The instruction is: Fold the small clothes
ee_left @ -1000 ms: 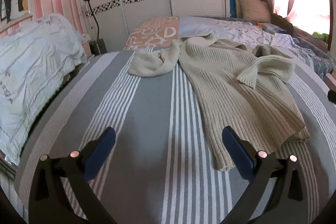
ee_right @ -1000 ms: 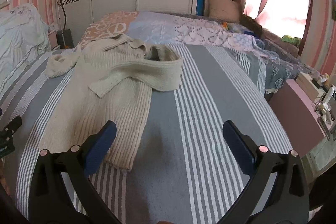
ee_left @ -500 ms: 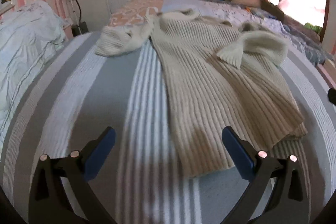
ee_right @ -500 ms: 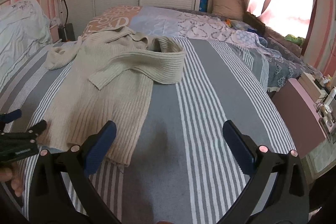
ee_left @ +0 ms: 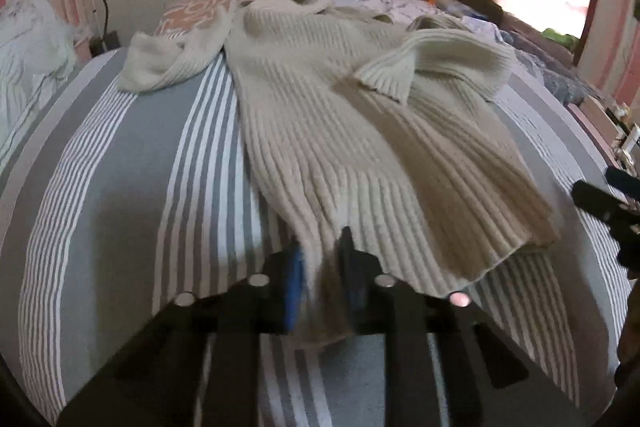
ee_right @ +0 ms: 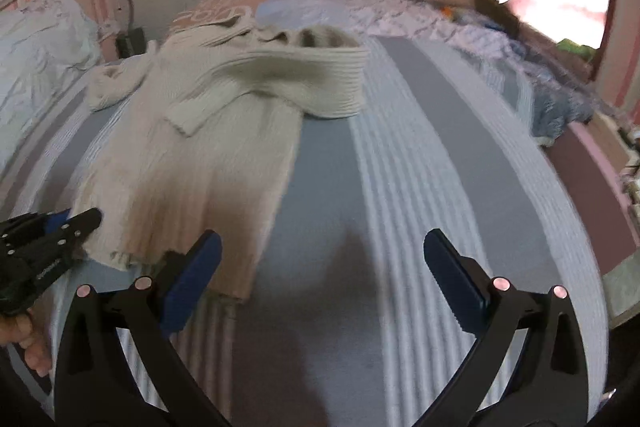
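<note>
Left wrist view: the left hand-held gripper [ee_left: 322, 267] has its blue pads nearly together on the near hem corner of the sweater [ee_left: 360, 115], with a fold of knit bunched between them, so it looks clamped on the cloth. The sweater lies lengthwise on the striped bed [ee_left: 132, 167], neck at the far end. One sleeve [ee_left: 172, 63] trails out to the left, loose and rumpled. The other sleeve [ee_left: 436, 67] is doubled over the chest, its cuff resting on the body. The hem at the right side lies flat on the bed, and the right hand-held gripper [ee_left: 608, 203] shows at the frame edge just beyond it, apart from the cloth.

Right wrist view: the right hand-held gripper [ee_right: 320, 267] stands wide open and holds nothing; its left pad sits just beside the near right hem corner, over or barely touching it, I cannot tell which. The sweater [ee_right: 216, 147] fills the left half of the view, the folded sleeve [ee_right: 320, 83] lying across its top. The left hand-held gripper [ee_right: 52, 239] is at the left hem.

As I judge it, the fold has scarcely begun. One sleeve is roughly laid in, the other is not, and the body is still at full length. One hem corner is gripped; the other corner has yet to be caught before the hem can be carried up toward the neck.
</note>
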The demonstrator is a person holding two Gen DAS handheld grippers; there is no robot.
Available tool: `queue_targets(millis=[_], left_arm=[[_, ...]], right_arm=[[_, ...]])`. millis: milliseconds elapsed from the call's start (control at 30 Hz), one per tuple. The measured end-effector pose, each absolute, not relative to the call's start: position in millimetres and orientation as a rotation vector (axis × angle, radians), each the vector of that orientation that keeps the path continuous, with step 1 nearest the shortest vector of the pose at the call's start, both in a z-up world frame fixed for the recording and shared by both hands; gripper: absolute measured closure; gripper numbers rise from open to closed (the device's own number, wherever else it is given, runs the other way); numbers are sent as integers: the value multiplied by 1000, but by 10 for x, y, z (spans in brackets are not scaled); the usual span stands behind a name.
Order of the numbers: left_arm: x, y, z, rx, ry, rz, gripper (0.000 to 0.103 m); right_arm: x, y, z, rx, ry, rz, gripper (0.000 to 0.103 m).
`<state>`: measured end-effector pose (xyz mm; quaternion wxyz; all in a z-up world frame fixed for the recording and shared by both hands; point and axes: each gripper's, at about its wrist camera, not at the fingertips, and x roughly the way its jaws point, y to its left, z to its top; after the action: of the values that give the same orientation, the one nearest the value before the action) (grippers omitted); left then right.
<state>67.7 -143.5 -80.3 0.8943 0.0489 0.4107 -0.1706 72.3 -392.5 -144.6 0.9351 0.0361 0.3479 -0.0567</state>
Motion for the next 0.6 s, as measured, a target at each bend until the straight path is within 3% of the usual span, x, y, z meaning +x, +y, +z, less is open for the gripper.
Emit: queue_targets(millis=[67, 133, 200, 367, 400, 500, 600], left_arm=[[708, -1354, -784, 68, 861, -363, 90], [726, -1302, -750, 71, 851, -357, 92], [722, -1249, -721, 77, 838, -342, 92], [747, -1116, -673, 83, 822, -304, 93], [754, -1109, -666, 84, 820, -302, 93], [756, -1092, -657, 80, 817, -302, 93], [731, -1082, -648, 80, 814, -309, 93]], right_arm=[[815, -3836, -1491, 36, 732, -99, 17], [953, -3763, -1589, 12, 796, -88, 48], [1021, -3723, -1644, 19, 821, -75, 53], [1128, -3722, -1686, 106, 840, -17, 53], [1135, -3714, -1685, 108, 839, -10, 59], [1113, -3642, -1683, 99, 831, 25, 94], [1039, -3628, -1635, 70, 810, -3, 94]])
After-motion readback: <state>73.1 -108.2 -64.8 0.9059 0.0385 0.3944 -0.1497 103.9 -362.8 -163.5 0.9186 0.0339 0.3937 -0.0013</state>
